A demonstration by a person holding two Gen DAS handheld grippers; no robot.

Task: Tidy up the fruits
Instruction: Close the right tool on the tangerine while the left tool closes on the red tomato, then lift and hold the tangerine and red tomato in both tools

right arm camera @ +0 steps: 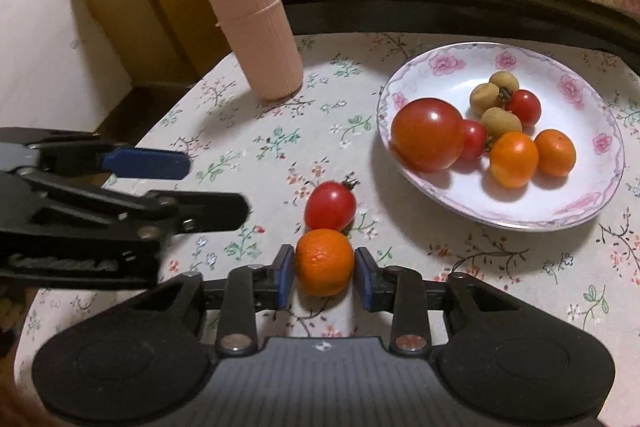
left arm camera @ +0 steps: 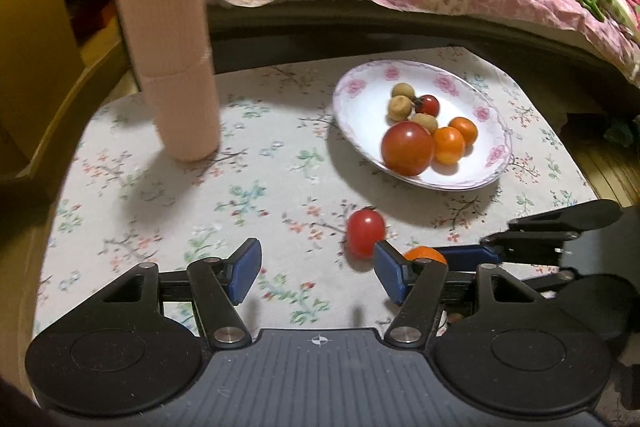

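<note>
Right hand-held gripper (right arm camera: 324,273): clamped on small orange (right arm camera: 325,263) | left hand-held gripper (left arm camera: 318,273): released, beside cherry tomato (left arm camera: 366,233)

No legible text or labels anywhere.

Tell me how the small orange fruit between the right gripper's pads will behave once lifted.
Small orange fruit is round, so it would likely roll if it slipped. Its dimpled peel probably gives the right gripper decent friction. It looks light, perhaps slightly soft under a hard squeeze.
</note>
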